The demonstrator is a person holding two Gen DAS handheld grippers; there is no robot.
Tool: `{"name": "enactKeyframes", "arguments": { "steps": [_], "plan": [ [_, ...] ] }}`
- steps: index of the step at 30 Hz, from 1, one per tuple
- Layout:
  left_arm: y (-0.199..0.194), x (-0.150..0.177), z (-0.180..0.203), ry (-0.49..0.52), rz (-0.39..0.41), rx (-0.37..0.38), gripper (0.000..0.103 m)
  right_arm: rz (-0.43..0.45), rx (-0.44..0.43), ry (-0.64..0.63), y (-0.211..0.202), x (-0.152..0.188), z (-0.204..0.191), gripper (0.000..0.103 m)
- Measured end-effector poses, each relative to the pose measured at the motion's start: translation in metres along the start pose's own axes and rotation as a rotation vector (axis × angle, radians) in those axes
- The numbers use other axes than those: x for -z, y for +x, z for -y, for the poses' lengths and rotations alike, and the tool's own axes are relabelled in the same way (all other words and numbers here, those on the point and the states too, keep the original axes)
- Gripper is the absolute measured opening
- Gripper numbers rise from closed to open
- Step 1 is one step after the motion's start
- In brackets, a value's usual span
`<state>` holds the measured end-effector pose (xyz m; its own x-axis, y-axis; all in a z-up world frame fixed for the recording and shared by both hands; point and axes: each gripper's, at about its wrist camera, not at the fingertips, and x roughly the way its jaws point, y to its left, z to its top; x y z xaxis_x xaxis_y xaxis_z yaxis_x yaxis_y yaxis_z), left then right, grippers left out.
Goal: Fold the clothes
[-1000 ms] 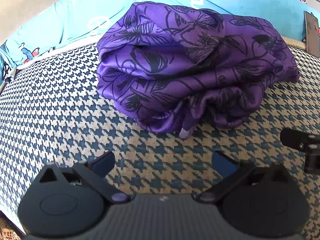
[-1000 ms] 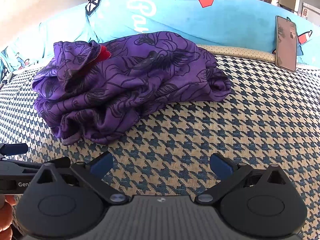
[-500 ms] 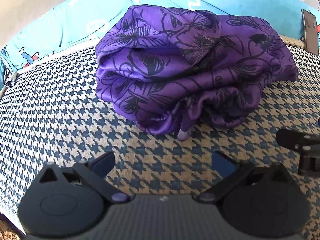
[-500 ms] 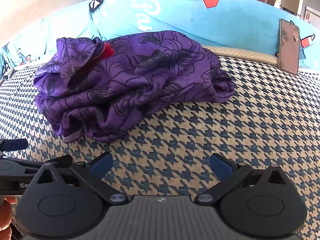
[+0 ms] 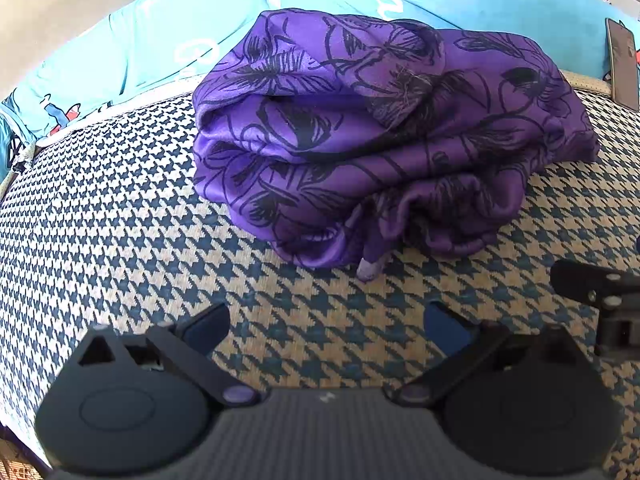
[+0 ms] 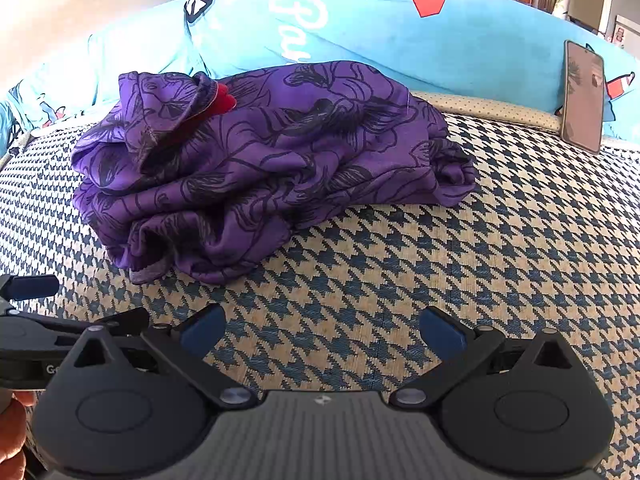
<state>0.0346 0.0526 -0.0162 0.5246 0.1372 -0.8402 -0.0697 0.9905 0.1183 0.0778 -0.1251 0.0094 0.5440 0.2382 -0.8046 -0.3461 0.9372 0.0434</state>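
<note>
A purple garment with black flower outlines (image 5: pixel 380 132) lies bunched and loosely folded on a blue-and-beige houndstooth seat (image 5: pixel 120 208). It also shows in the right wrist view (image 6: pixel 260 168), with a red patch (image 6: pixel 220 100) at its top left. My left gripper (image 5: pixel 326 324) is open and empty, just short of the garment's near edge. My right gripper (image 6: pixel 322 330) is open and empty, in front of the garment's right half. Each gripper shows at the edge of the other's view: the right one (image 5: pixel 600 292), the left one (image 6: pixel 32 320).
A light blue cushion with white lettering (image 6: pixel 380 32) runs along the back. A phone (image 6: pixel 582 96) leans against it at the right; it also shows in the left wrist view (image 5: pixel 622 64). The seat (image 6: pixel 520 240) stretches right of the garment.
Both grippers have drifted slightly, so the garment sits a little higher and nearer in view. The garment itself has not moved. Both grippers stay open.
</note>
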Motion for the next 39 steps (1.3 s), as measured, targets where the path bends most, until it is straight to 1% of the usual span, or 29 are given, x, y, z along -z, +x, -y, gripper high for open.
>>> {"name": "enactKeyframes", "arguments": {
  "steps": [11,23,39],
  "plan": [
    [0.0017,0.0015,-0.0077,-0.009,0.0,-0.008,0.103,-0.001,-0.005,-0.002,0.0011,-0.0011,0.0012,0.103],
    [0.002,0.0,-0.0006,-0.032,-0.006,-0.024,0.103,-0.004,-0.005,-0.004,0.0025,-0.0011,0.0022,0.103],
    [0.0001,0.0,0.0003,-0.02,-0.005,-0.018,0.103,-0.002,-0.003,-0.005,0.0026,-0.0012,0.001,0.103]
  ]
}}
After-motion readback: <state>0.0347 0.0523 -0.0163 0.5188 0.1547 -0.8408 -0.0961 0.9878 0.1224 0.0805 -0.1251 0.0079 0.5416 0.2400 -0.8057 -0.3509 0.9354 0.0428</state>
